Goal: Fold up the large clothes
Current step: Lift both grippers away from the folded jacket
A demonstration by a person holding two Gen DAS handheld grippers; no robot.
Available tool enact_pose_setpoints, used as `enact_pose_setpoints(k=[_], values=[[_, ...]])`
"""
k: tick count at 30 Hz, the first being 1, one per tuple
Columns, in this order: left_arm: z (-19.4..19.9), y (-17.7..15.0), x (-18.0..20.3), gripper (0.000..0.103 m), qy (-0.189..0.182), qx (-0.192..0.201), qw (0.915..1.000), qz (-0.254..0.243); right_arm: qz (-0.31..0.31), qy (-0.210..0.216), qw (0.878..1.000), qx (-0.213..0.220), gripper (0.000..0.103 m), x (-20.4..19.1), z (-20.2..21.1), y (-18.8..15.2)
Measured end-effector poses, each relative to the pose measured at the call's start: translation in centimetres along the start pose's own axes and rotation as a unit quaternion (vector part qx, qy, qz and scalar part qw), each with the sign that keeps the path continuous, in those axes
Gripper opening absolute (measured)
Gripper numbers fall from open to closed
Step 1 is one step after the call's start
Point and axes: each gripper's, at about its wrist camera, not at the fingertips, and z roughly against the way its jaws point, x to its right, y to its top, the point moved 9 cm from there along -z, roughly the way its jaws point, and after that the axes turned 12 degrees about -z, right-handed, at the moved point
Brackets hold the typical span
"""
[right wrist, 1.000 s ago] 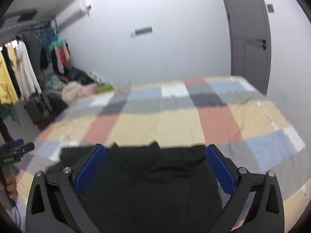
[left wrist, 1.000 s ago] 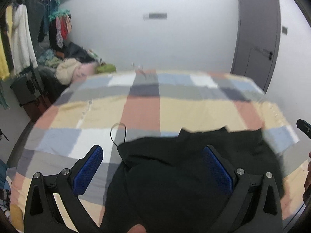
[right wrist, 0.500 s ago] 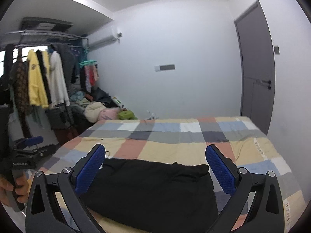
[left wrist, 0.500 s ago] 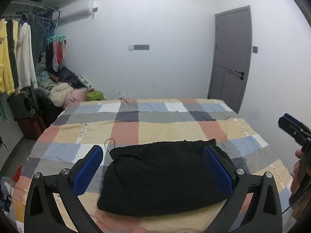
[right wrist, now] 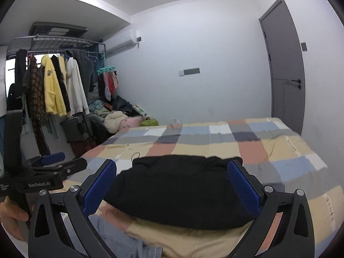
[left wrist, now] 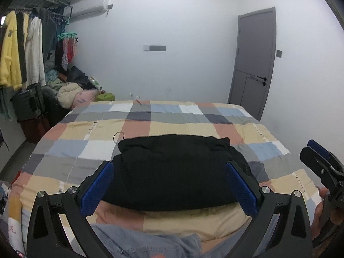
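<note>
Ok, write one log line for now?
black garment: folded on bed | left tongs: open, empty | right tongs: open, empty

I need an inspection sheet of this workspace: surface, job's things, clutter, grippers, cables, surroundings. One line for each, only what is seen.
Surface: bed with checked patchwork cover, lightly wrinkled.
Job's things: black folded garment lying near the front edge of the bed.
Clutter: thin dark cord loop beside the garment.
Grippers: left gripper open, empty, off the garment; right gripper likewise.
Cables: white cable at the far bed edge.
Surroundings: hanging clothes rack, pile of clothes, closed grey door, wall air conditioner.
</note>
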Motion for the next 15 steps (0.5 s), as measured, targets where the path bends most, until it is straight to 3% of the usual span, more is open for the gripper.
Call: enact_pose_setpoints(k=[15], values=[[-1.3,-6.1,1.0,0.103,-0.007,-0.036,0.9993,-0.003,0.013,-0.018,0.999,-0.045,0.103,0.5,0.0,-6.5]])
